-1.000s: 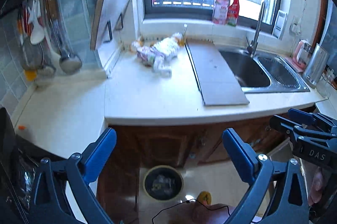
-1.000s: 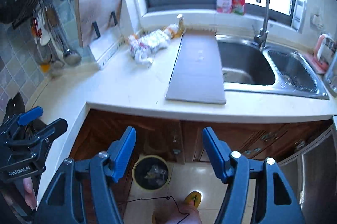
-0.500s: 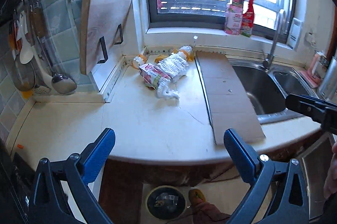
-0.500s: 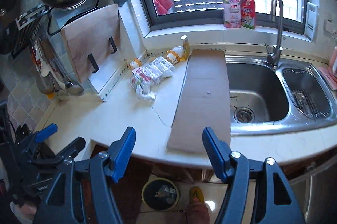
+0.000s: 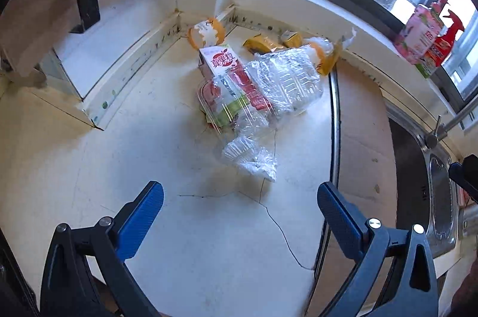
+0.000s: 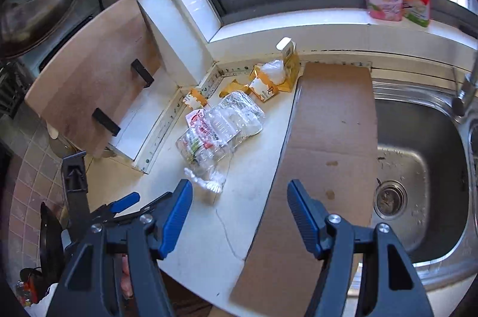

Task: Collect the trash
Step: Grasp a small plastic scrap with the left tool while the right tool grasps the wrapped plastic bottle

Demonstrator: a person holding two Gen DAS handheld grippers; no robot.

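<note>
- Crinkled clear plastic makes up most of the trash pile [image 5: 257, 90] in the left wrist view: a see-through clamshell box [image 5: 283, 78], a red-and-white drink carton [image 5: 219, 63] lying on its side, a small wad of clear film [image 5: 251, 157] at the near end, and orange-yellow wrappers [image 5: 260, 44] at the far end.
- The pile lies on the cream bench [image 5: 194, 227], in the corner under the window sill, just left of a flat sheet of cardboard [image 5: 361, 144].
- The left gripper [image 5: 240, 206] hangs over bare, cracked bench with its blue pads spread wide and nothing between them; the film wad sits just ahead of it, not touching.
- Seen from the right wrist, the same pile [image 6: 221, 126] runs from a yellow carton [image 6: 288, 63] by the wall down to the film wad [image 6: 206, 182] nearest the camera.
- The right gripper [image 6: 239, 197] is released too, jaws apart and empty, over the seam between the bench [image 6: 194, 242] and the cardboard [image 6: 328, 138]; the film wad lies just beyond its left pad.
- The steel sink [image 6: 418, 167] lies to the right of the cardboard, and the left gripper [image 6: 131, 203] shows at the lower left.
</note>
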